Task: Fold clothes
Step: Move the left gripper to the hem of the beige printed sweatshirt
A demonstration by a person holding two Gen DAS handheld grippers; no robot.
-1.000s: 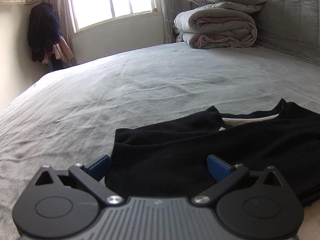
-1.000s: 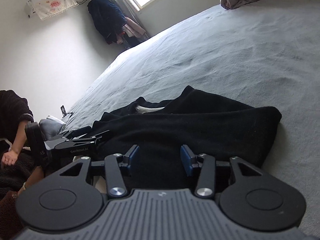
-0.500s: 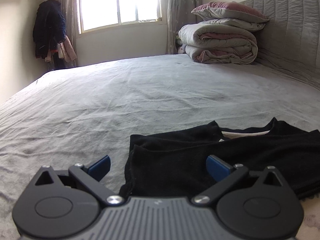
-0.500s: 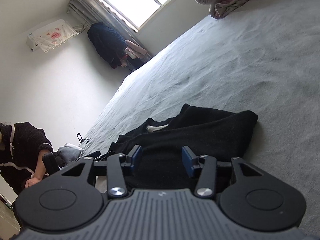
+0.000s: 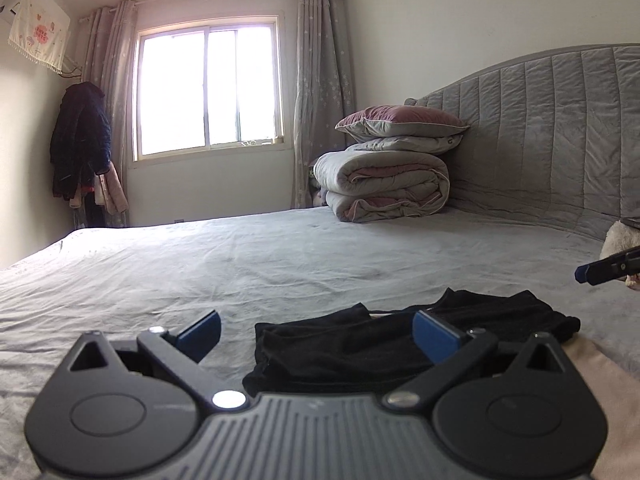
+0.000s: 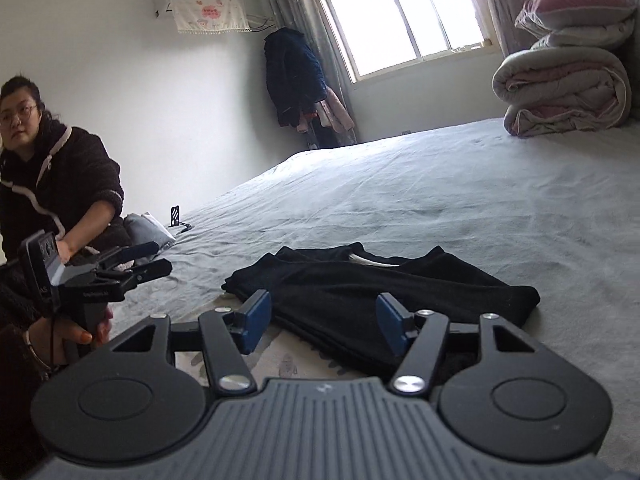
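On the bed (image 5: 280,264) the black garment (image 5: 400,344) lies folded, both tools (left (image 5: 316,332), right (image 6: 324,324)) empty, right jaws just opening; risk: loose layers slump or unfold if a tool snags an edge on regrasp.

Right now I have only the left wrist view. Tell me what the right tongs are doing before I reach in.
Observer: The right tongs are open. Their jaws have just been opening and nothing is between them. The black garment lies free on the bed.
Operator: Check past my left tongs too.
Observer: Beyond the left tongs, a person in a dark fleece sits at the bed's edge, outside your frame.
Operator: Name what lies next to them.
Observer: A folded grey item rests on the bed beside that person.
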